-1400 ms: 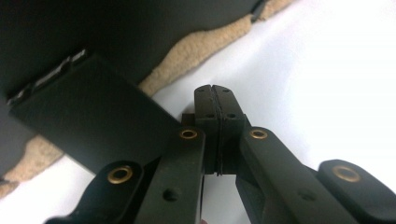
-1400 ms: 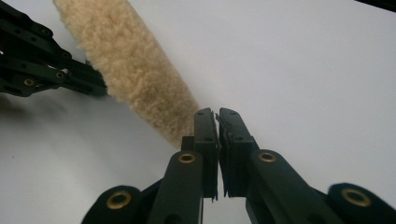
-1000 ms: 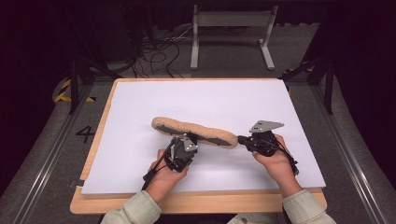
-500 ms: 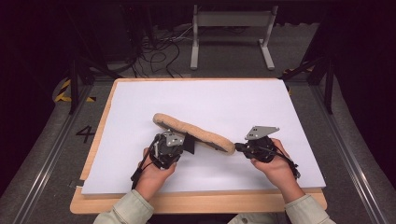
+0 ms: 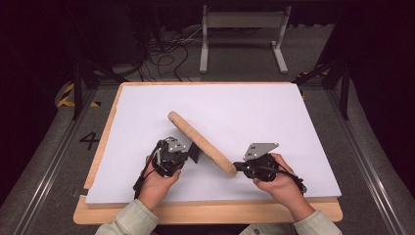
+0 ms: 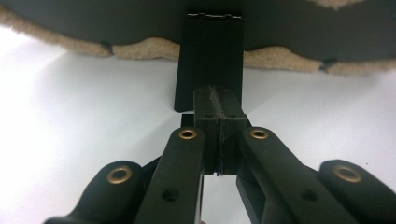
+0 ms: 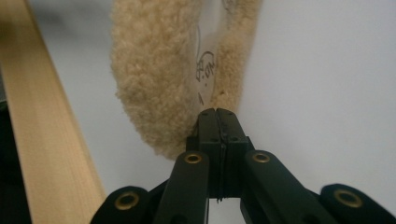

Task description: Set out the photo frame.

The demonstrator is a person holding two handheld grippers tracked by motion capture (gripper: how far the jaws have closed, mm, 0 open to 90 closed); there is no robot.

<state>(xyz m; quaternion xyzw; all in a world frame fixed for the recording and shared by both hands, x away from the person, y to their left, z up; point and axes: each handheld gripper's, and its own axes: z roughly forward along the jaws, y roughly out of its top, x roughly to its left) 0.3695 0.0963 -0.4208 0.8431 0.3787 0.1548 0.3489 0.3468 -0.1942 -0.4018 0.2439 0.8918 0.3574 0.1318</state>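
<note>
The fleecy insole lies on the white sheet of the desk, its long axis running on a slant from the far left down to the near right. The right tongs sit at its near end, and in the right gripper view they are pressed fully together on the fleecy edge of that tip, so this end is pinched. The left tongs meet the insole partway along its near side; in the left gripper view their pads are shut flat on a thin dark tab at the underside of the insole, whose fleece edge runs straight across in front. By my reading, both hands hold it along one line, so any lift or turn pivots about that slanted axis.
</note>
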